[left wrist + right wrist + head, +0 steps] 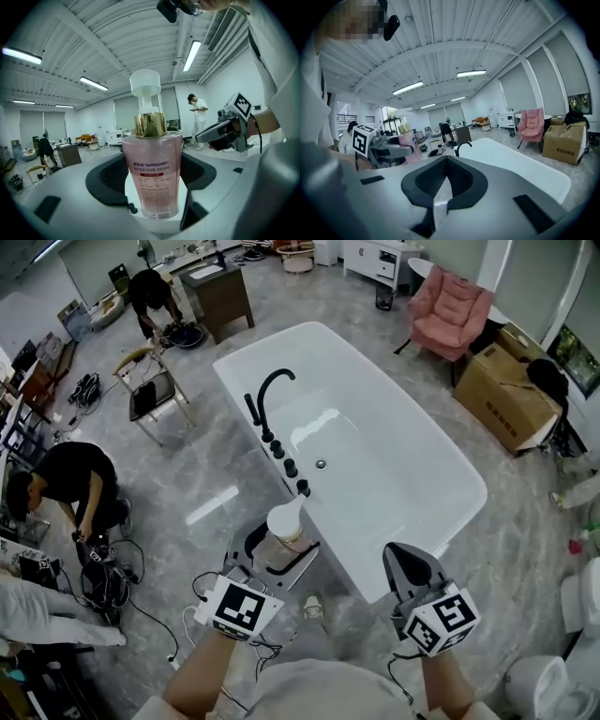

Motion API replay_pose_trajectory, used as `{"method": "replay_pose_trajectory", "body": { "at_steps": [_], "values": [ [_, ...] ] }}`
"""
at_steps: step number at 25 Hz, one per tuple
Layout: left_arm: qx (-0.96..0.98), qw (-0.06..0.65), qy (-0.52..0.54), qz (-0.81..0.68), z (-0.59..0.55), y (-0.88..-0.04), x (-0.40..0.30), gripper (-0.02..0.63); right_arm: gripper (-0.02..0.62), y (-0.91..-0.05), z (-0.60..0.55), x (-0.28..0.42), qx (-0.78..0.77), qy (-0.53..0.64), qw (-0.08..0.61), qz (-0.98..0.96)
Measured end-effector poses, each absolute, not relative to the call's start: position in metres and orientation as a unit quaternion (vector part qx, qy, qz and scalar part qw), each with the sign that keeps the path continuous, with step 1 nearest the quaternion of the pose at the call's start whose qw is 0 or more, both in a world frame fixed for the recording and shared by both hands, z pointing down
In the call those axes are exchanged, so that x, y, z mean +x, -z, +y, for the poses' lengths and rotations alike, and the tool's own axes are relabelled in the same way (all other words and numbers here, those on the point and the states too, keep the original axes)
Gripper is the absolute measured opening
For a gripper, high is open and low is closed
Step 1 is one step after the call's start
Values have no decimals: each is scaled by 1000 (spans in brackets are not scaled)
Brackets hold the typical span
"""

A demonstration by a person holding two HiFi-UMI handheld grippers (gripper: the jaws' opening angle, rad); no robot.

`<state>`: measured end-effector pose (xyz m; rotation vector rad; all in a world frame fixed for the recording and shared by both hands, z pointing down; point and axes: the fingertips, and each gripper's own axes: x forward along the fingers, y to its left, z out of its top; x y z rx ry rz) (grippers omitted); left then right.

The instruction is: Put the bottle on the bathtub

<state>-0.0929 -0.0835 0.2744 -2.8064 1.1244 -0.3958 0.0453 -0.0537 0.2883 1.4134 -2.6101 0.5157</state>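
A pink bottle point(284, 521) with a gold collar and a white pump cap stands upright between the jaws of my left gripper point(281, 551), which is shut on it. In the left gripper view the bottle point(152, 173) fills the middle, both pads against its sides. It hovers just outside the near left rim of the white bathtub point(342, 554), close to the black knobs and the faucet point(267, 390). My right gripper point(401, 554) hangs over the tub's near corner, shut and empty; its tips point(446, 158) meet.
People crouch at the left point(70, 479) and the back point(150, 292) among cables and gear. A pink armchair point(450, 310) and a cardboard box point(502, 395) stand beyond the tub. A toilet point(548, 685) is at the lower right.
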Motion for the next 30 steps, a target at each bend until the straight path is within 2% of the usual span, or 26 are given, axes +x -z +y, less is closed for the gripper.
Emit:
{"method": "replay_pose_trajectory", "body": {
  "at_steps": [4, 11, 16, 21, 26, 30],
  "values": [
    [-935, 52, 124, 329, -122, -302, -91, 342, 28, -290, -94, 30, 464, -166, 33, -870],
    [-941, 70, 125, 306, -172, -340, -80, 342, 28, -326, -141, 29, 474, -176, 40, -862],
    [-942, 53, 113, 313, -194, -372, -78, 342, 28, -362, -161, 28, 468, -214, 32, -857],
    [-932, 71, 165, 315, -208, -415, -66, 342, 28, -401, -184, 39, 461, -223, 55, -857],
    [-930, 49, 156, 330, -224, -459, -62, 342, 28, -448, -199, 40, 446, -207, 107, -864],
    [-930, 42, 159, 327, -234, -491, -59, 342, 28, -478, -210, 35, 437, -213, 110, -867]
  ]
}}
